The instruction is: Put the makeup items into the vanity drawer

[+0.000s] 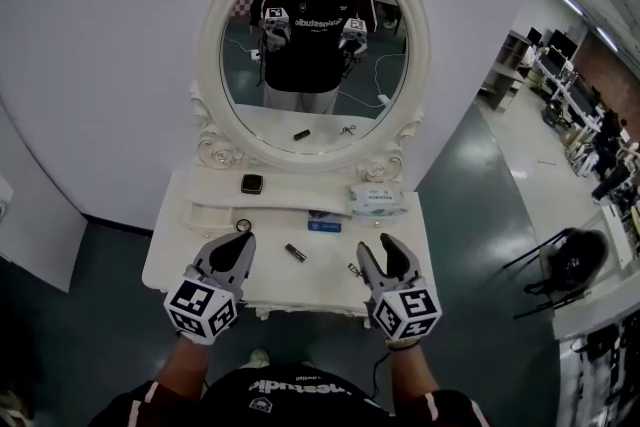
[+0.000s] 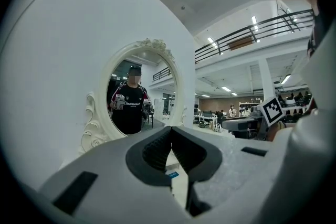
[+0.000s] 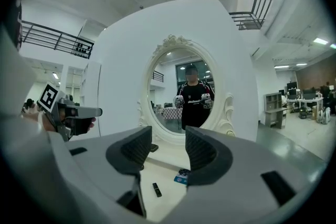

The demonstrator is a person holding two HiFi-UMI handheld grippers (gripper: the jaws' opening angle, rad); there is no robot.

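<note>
1. Head view: the small dark tube (image 1: pixel 295 252) lies on the vanity top (image 1: pixel 190 260) between both grippers; a compact (image 1: pixel 251 183) sits farther back.
2. Left gripper (image 1: pixel 243 237) is pinched closed, empty; right gripper (image 1: pixel 378 247) stands open, empty (nothing picked yet).
3. No open drawer shows, so I judge opening it comes first.

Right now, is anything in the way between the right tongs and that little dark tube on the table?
Nothing solid blocks it. The right tongs stand open with the tube on bare tabletop just ahead and below. In the head view a tiny dark item lies close to that path.
</note>
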